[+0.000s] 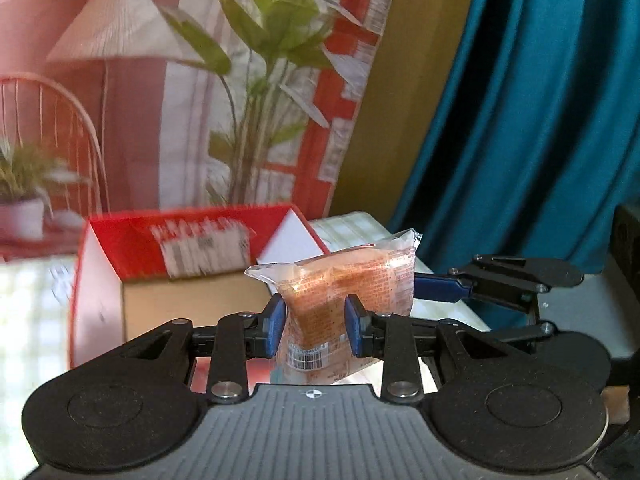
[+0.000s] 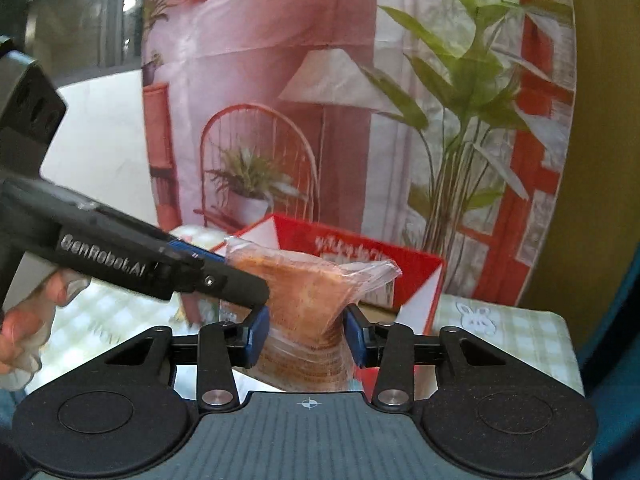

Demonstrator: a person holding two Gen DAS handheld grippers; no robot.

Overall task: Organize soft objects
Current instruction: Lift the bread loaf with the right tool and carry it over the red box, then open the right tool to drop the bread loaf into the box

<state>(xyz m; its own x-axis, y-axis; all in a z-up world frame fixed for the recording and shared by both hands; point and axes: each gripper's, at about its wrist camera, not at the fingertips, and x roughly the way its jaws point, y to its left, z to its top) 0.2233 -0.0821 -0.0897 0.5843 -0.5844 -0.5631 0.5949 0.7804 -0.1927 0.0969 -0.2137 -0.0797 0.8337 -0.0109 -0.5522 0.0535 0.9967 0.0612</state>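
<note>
A soft orange snack in a clear plastic packet [image 1: 344,300] is held in the air in front of a red and white cardboard box [image 1: 176,256]. My left gripper [image 1: 314,326] is shut on the packet's lower part. My right gripper [image 2: 306,332] is shut on the same packet [image 2: 308,300] from the other side. In the left wrist view the right gripper's blue fingertip [image 1: 436,286] reaches the packet's right edge. In the right wrist view the left gripper's body [image 2: 160,260] comes in from the left. The box [image 2: 404,272] stands open just behind the packet.
A table with a pale green checked cloth [image 2: 512,328] holds the box. A printed backdrop with a lamp, chair and plant [image 2: 320,120] hangs behind. A teal curtain [image 1: 520,120] hangs at the right. A gloved hand [image 2: 28,320] holds the left gripper.
</note>
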